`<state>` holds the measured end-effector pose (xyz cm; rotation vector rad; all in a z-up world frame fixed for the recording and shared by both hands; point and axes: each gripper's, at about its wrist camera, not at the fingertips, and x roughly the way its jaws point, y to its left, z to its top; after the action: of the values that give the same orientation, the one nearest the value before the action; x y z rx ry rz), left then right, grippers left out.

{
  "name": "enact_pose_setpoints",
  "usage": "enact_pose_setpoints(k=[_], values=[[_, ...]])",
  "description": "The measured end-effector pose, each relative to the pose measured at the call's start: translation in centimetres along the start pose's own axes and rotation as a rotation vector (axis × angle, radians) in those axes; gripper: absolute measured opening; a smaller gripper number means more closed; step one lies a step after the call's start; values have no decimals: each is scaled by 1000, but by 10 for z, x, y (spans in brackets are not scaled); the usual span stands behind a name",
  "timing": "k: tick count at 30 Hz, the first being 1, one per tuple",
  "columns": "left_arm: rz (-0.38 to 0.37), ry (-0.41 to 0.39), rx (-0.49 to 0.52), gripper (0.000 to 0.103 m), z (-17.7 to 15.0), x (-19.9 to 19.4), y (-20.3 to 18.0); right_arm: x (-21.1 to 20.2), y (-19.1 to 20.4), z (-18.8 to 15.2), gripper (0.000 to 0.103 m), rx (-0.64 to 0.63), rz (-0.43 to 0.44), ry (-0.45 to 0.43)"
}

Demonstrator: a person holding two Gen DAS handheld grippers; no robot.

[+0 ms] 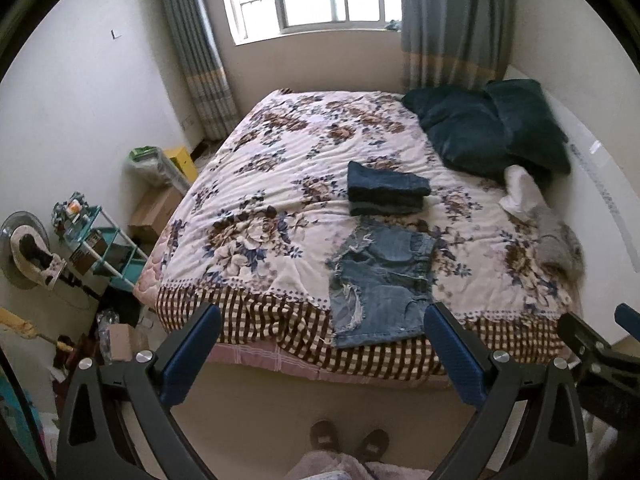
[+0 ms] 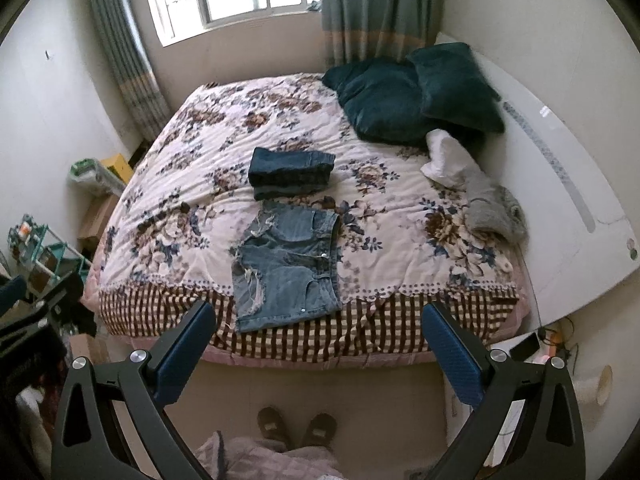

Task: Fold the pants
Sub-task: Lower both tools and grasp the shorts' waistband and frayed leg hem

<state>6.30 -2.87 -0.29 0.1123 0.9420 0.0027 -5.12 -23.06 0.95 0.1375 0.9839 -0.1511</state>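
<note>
A pair of light blue frayed denim shorts [image 1: 382,280] lies spread flat near the front edge of the flowered bed cover [image 1: 260,184]; it also shows in the right wrist view [image 2: 286,268]. Behind it sits a folded stack of dark denim [image 1: 384,194], also in the right wrist view [image 2: 290,178]. My left gripper [image 1: 322,320] is open and empty, held above the floor in front of the bed. My right gripper [image 2: 320,318] is open and empty, also short of the bed edge; part of it shows at the right of the left wrist view [image 1: 592,344].
Two dark teal pillows [image 2: 408,92] lie at the back right, with a white garment [image 2: 448,156] and a grey garment [image 2: 496,210] beside them. A white headboard [image 2: 568,184] runs along the right. A teal rack [image 1: 104,248], boxes and clutter stand left of the bed. My slippered feet [image 2: 296,428] are on the floor below.
</note>
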Motion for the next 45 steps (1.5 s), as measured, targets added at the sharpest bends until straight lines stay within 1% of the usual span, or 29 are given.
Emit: enact_pose_setpoints(k=[3, 8, 12, 16, 17, 18, 19, 20, 21, 22, 23, 24, 25, 27, 30, 31, 32, 33, 34, 35, 36, 38, 40, 44, 45], values=[[25, 16, 7, 103, 4, 28, -7, 36, 1, 6, 103, -20, -10, 11], [58, 69, 59, 103, 9, 88, -19, 113, 3, 17, 103, 0, -6, 82], [53, 123, 118, 103, 22, 153, -27, 184, 10, 34, 103, 24, -26, 133], [7, 176, 159, 103, 43, 225, -31, 256, 17, 56, 103, 54, -59, 189], [-17, 190, 166, 103, 51, 249, -32, 279, 19, 63, 103, 70, -56, 211], [-29, 202, 170, 103, 56, 264, -34, 294, 18, 68, 103, 81, -46, 225], [-40, 218, 175, 103, 61, 282, -35, 318, 18, 74, 103, 98, -40, 252], [-49, 238, 183, 103, 67, 309, -36, 338, 18, 78, 103, 110, -35, 274], [-48, 252, 191, 103, 73, 325, -37, 368, 18, 84, 103, 120, -27, 300], [-49, 265, 199, 103, 77, 345, -38, 389, 18, 88, 103, 123, -26, 316], [-45, 279, 209, 103, 81, 372, -41, 417, 17, 92, 103, 127, -29, 337], [-45, 290, 217, 103, 84, 394, -43, 436, 16, 95, 103, 127, -28, 347], [-47, 300, 227, 103, 87, 415, -45, 470, 14, 99, 103, 133, -32, 371], [-39, 333, 255, 103, 91, 465, -52, 514, 8, 102, 103, 151, -30, 400], [-57, 386, 262, 103, 90, 539, -62, 593, -5, 104, 103, 178, -33, 444], [-62, 400, 261, 103, 90, 560, -66, 629, -10, 105, 103, 179, -44, 466], [-65, 412, 262, 103, 89, 582, -70, 644, -14, 102, 103, 181, -49, 478], [-71, 433, 261, 103, 88, 612, -77, 668, -17, 101, 103, 188, -53, 491], [-77, 448, 259, 102, 90, 631, -81, 695, -22, 101, 103, 196, -55, 504], [-87, 472, 256, 99, 89, 653, -86, 714, -27, 100, 103, 203, -56, 515], [-109, 498, 252, 91, 89, 675, -90, 741, -33, 101, 103, 218, -52, 527], [-149, 536, 236, 83, 88, 709, -97, 770, -40, 102, 103, 238, -42, 542], [-176, 542, 232, 82, 91, 728, -101, 804, -46, 107, 103, 241, -26, 555], [-217, 516, 235, 82, 103, 748, -111, 842, -49, 118, 103, 212, 8, 558], [-229, 505, 240, 80, 105, 751, -114, 850, -49, 121, 103, 211, 30, 563]])
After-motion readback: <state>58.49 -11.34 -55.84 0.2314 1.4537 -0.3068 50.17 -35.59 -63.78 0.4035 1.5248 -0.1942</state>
